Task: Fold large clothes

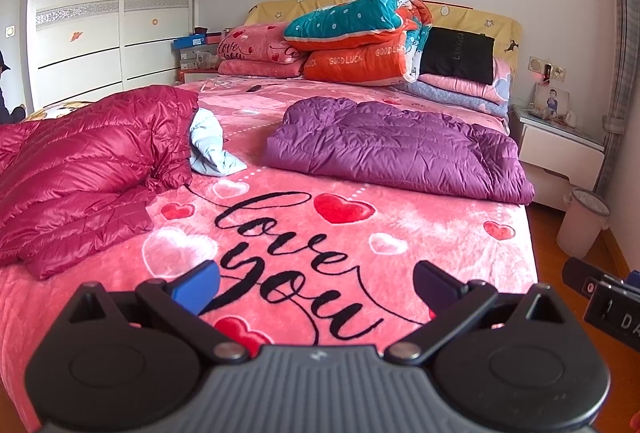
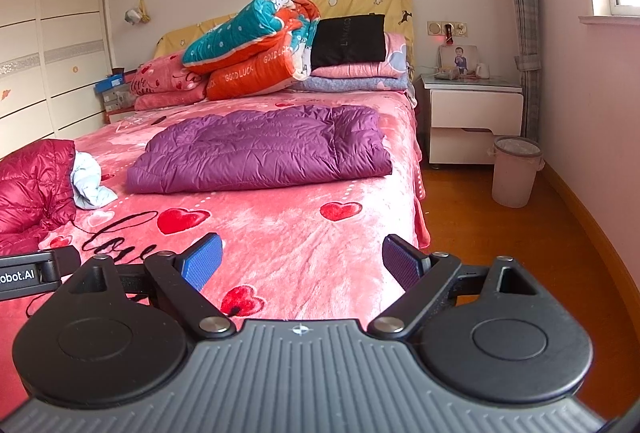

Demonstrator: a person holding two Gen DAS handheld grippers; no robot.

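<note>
I hold both tools back from the foot of the bed, over the pink plush blanket printed with red hearts and black script (image 1: 360, 233), and neither one grips anything: my left tool (image 1: 316, 283) has its blue pads spread wide with only blanket showing between them, and my right tool (image 2: 302, 265) is released the same way, its jaws apart and empty, near the bed's right edge above the orange floor. The clothes I am meant to fold lie ahead of me. The shiny crimson quilted down jacket (image 1: 80, 169) sprawls at the left side of the bed, rumpled, its hem bunched and a sleeve or flap tucked under itself, with a crumpled pale blue garment (image 1: 212, 145) touching its far edge. Across the middle, well apart from it, the purple quilted down coat (image 2: 260, 149) lies flatter and looks already doubled over into a rough rectangle, so I judge that one done or nearly done. That puts me between garments: nothing is in hand, and the crimson jacket is the likely next piece. The move ahead calls for swinging both tools to the left, bringing them down to the jacket's near edge, and pinching the slippery shell at two spread points so I can drag it flat before folding. The puffy fill may slide out of a shallow pinch, so I would bite deep into the fabric.
</note>
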